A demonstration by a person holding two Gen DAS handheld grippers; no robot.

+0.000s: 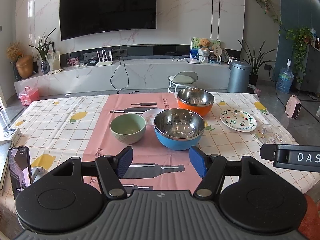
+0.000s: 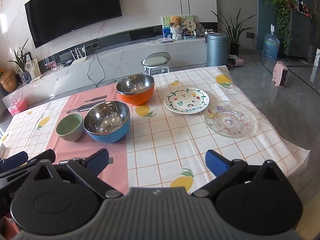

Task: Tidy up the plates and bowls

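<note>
1. Blue-padded left hand-held gripper [image 1: 161,163] hangs low over the worktop [image 1: 60,124], jaws wide apart, nothing in them.
2. Right hand-held gripper [image 2: 158,161] is the same deal: spread open and empty.
3. Just past the left one sits the blue bowl [image 1: 179,129], steel inside, with the green bowl [image 1: 128,127] right beside it on the pink mat [image 1: 104,132].
4. Glass plate [image 2: 229,119] is off to the right near the worktop's edge.
5. Painted white plate [image 2: 186,100] comes next, with a small plate [image 1: 150,115] tucked behind the two bowls.
6. Orange bowl [image 2: 136,92] is farthest back.
</note>
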